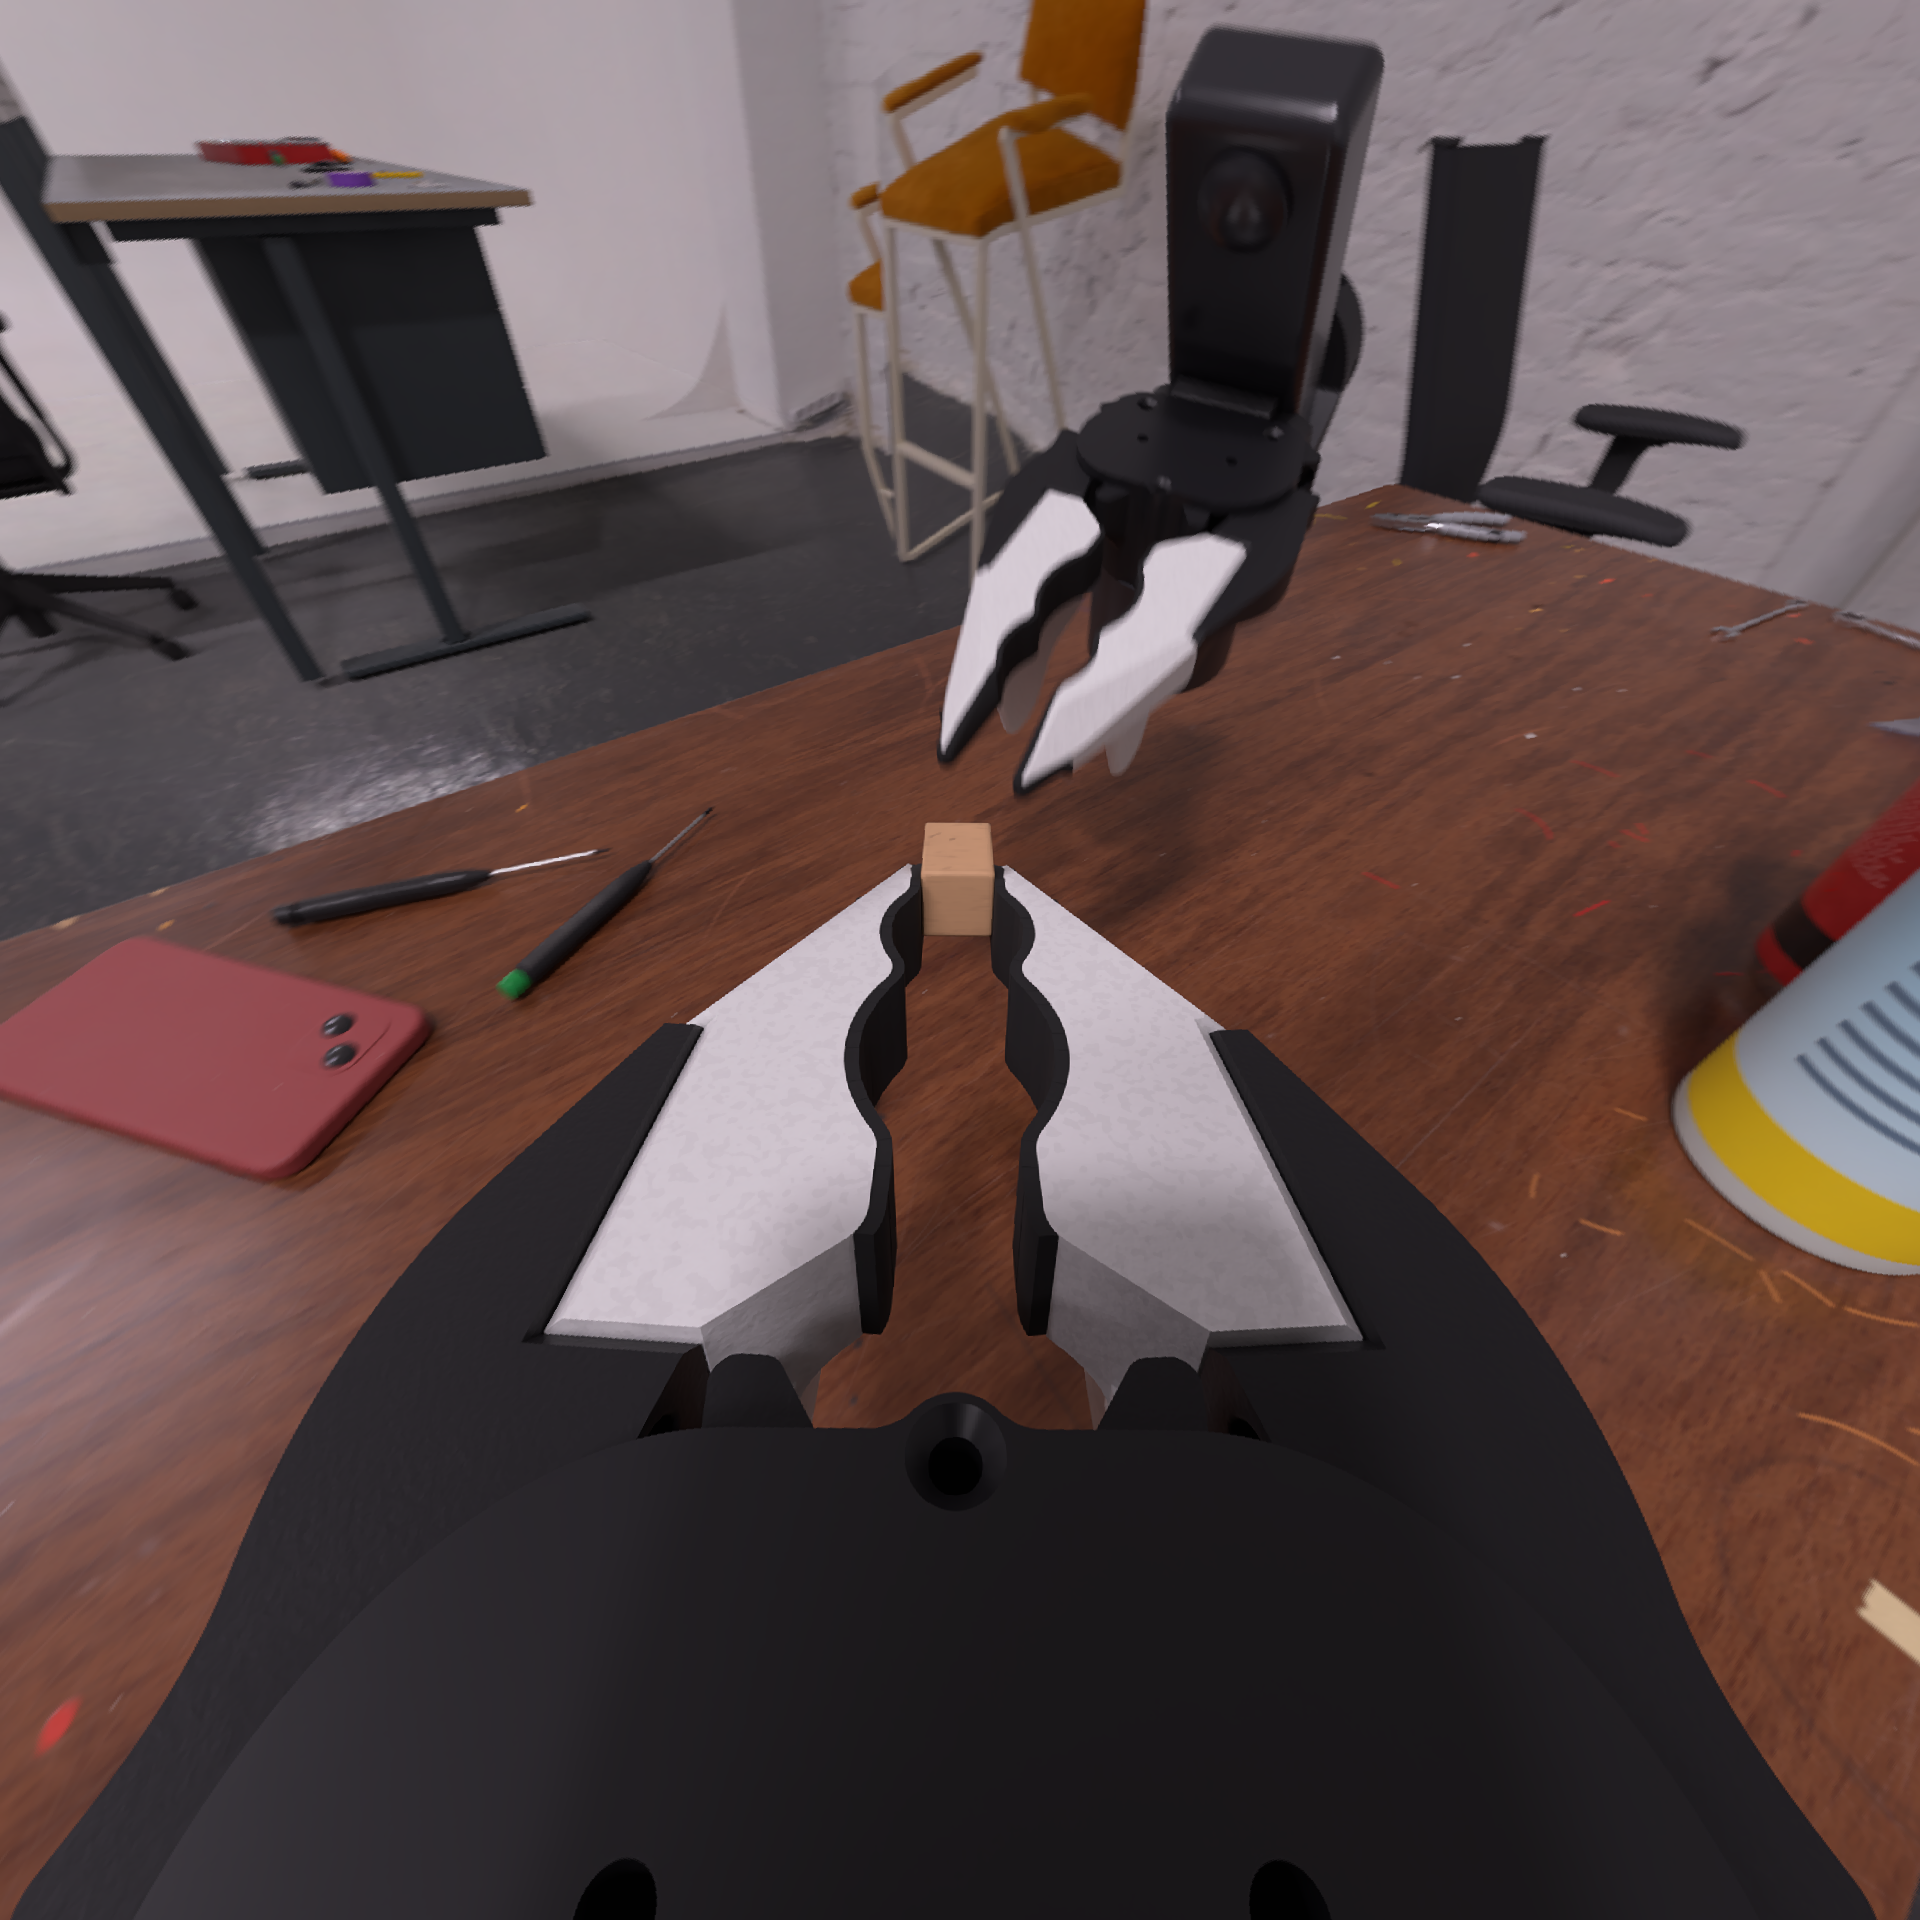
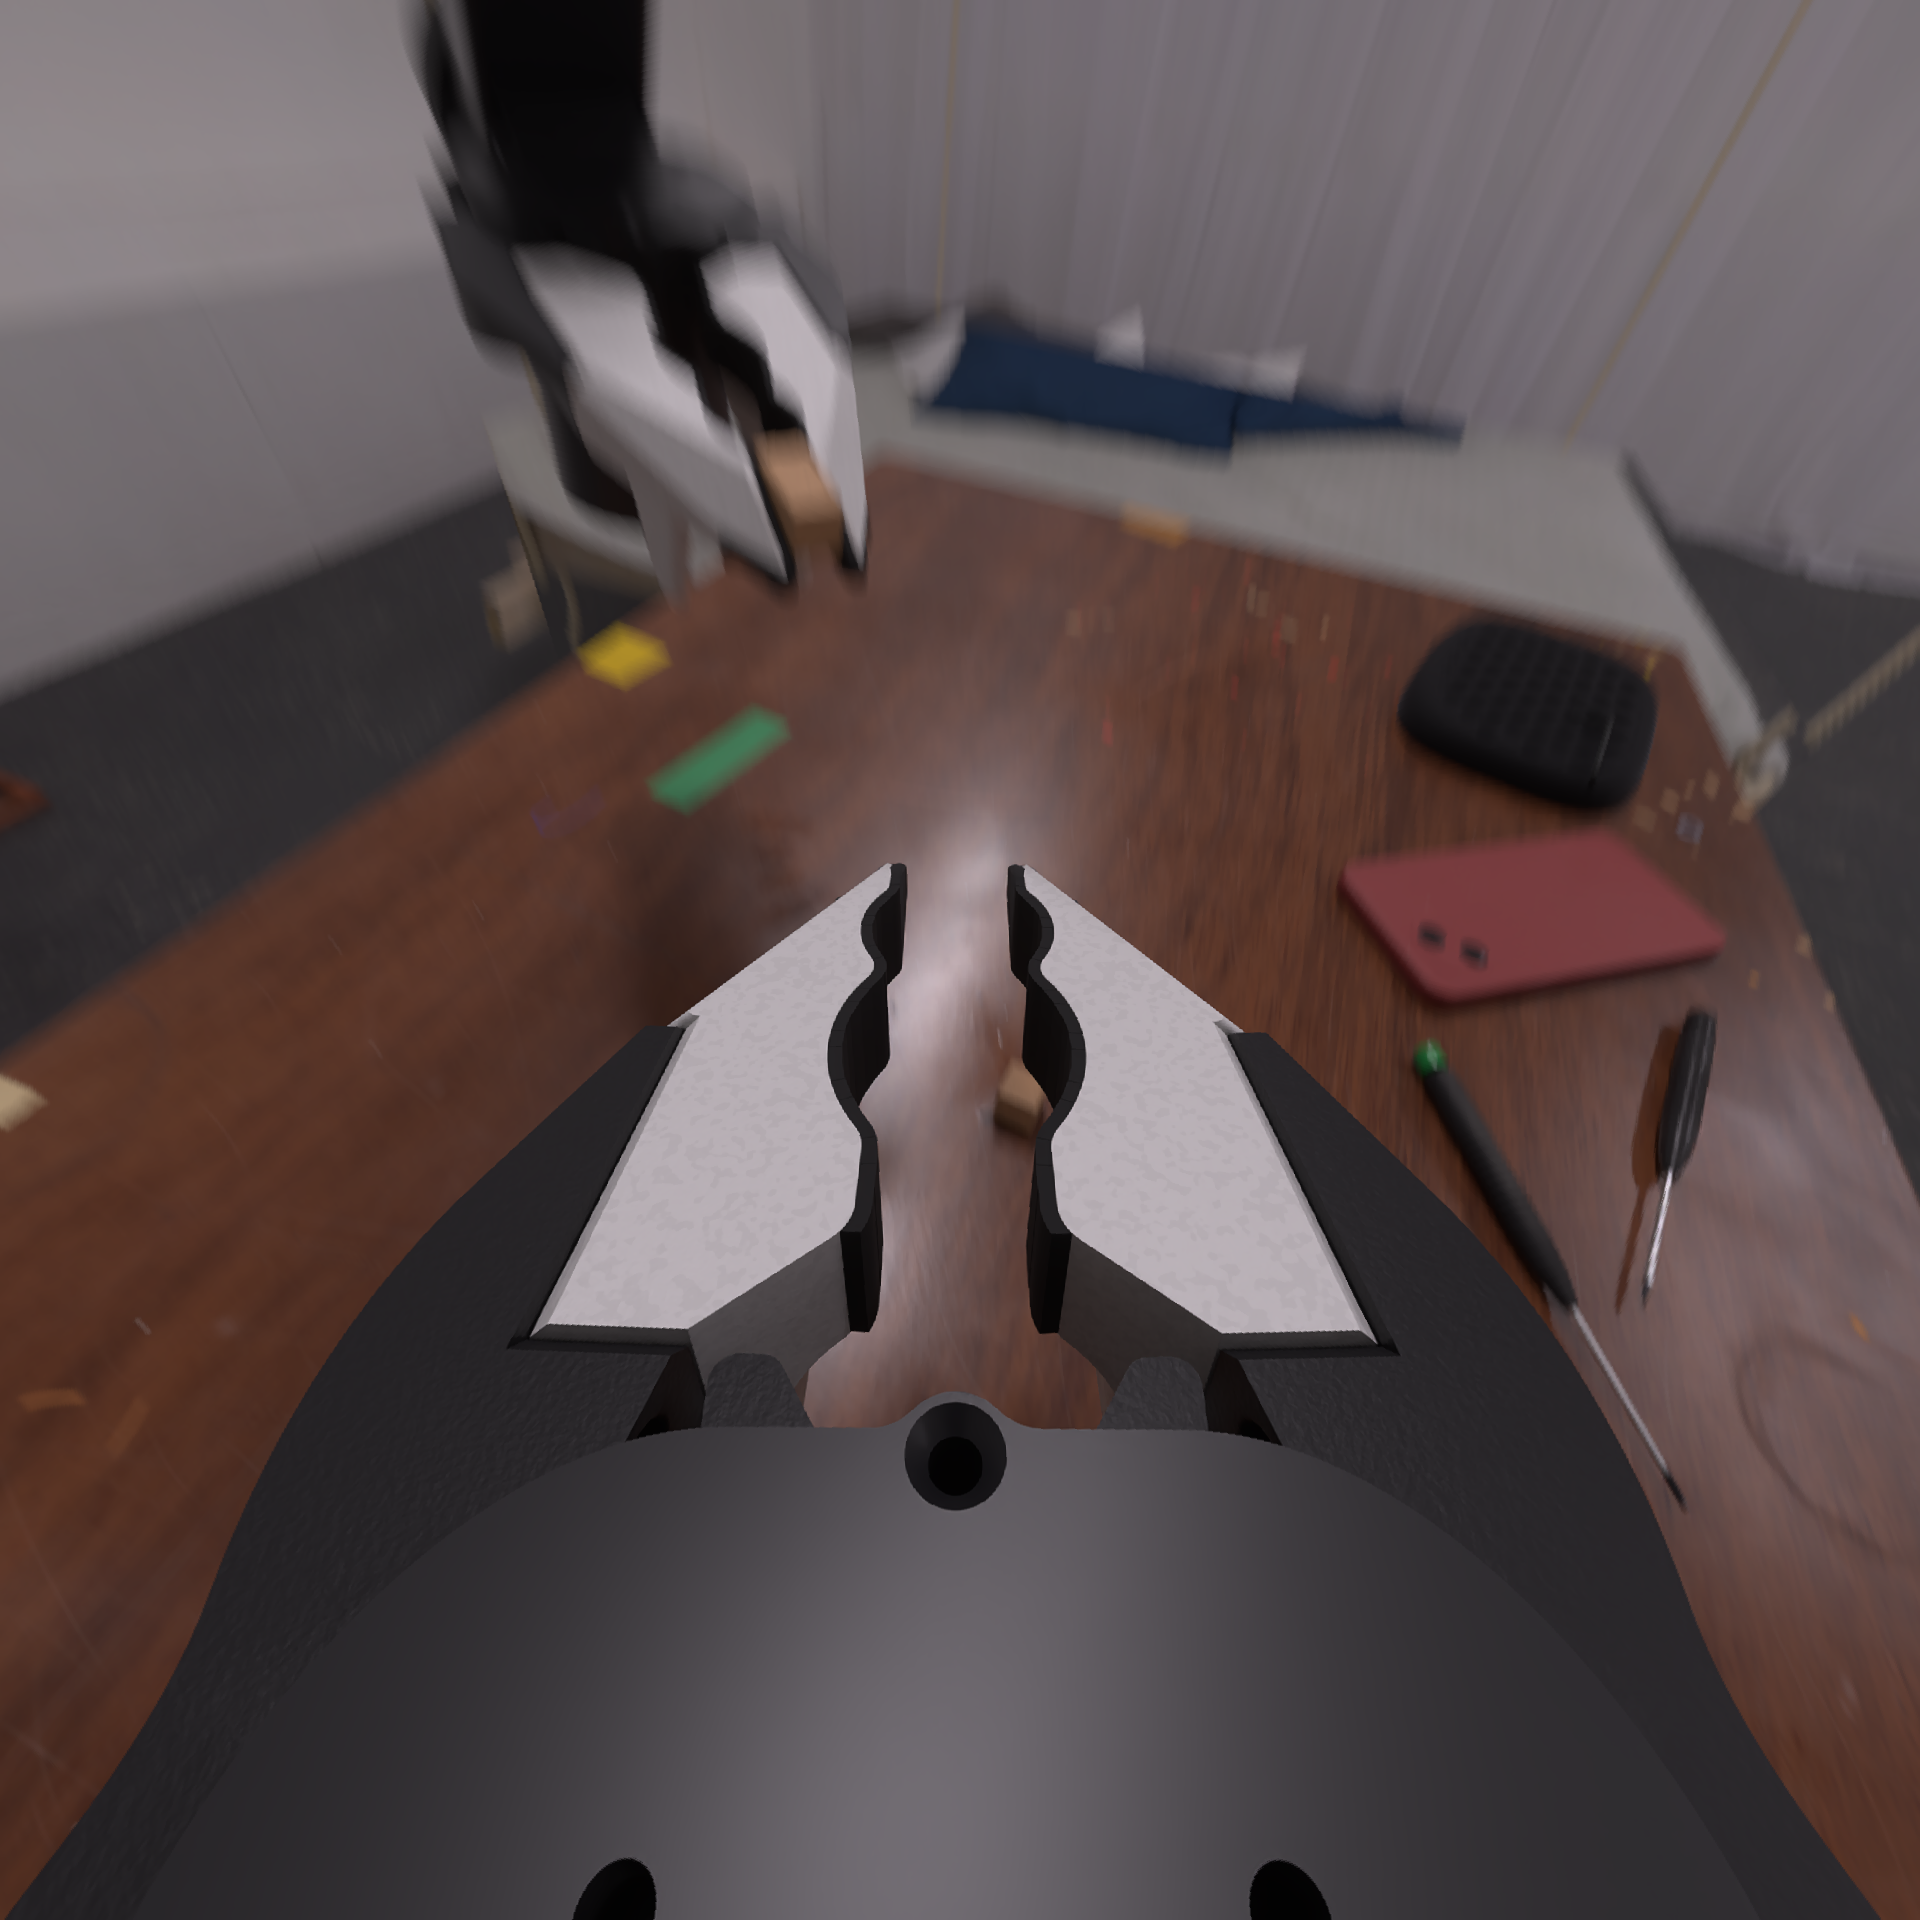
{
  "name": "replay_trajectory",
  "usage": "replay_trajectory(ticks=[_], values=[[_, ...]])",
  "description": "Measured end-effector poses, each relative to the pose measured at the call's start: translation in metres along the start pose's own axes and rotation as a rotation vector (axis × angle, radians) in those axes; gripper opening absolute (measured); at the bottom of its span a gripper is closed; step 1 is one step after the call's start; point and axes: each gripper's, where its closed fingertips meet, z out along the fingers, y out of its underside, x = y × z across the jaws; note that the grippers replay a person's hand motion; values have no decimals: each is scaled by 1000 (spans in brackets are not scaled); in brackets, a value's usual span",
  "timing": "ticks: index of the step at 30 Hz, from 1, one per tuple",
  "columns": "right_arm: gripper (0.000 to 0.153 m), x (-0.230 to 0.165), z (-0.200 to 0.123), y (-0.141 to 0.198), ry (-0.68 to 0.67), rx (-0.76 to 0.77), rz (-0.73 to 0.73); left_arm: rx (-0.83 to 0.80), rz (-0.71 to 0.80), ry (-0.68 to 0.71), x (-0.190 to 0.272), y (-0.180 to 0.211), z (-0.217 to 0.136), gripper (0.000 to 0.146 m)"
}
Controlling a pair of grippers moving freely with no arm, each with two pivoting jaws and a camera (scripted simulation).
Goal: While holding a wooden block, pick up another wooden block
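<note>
While the left gripper [image 1: 958, 883] clamps one wooden block [image 1: 957, 879], the parted right gripper [image 2: 956, 883] hovers seemingly above another block [image 2: 1018, 1101].

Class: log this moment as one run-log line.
left gripper: shut on small tan wooden cube | right gripper: open, empty | second tan wooden cube: on brown table

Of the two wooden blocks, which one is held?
The block clamped between the left hand-held gripper tips, lifted. The other block lies loose on the table, below the open right hand-held gripper.
</note>
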Motion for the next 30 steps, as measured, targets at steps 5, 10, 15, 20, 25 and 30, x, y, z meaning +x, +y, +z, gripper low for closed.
replay_trajectory(ticks=[5, 10, 15, 20, 25, 30], values=[[20, 7, 43, 70, 34, -301, -16, -18, -7, -86, -16, 10, -19, 11], [17, 19, 64, 109, 130, -450, 64, -13, -20, -128, -22, 14, -31, 11], [18, 21, 71, 122, 192, -551, 152, -3, -42, -149, -27, 15, -39, 11], [19, 24, 75, 112, 311, -622, 215, -21, -51, -157, -28, 18, -44, 11], [22, 19, 74, 118, 339, -696, 298, -44, -48, -161, -27, 20, -46, 11], [21, 17, 63, 113, 353, -756, 361, -62, -43, -164, -25, 22, -47, 11]])
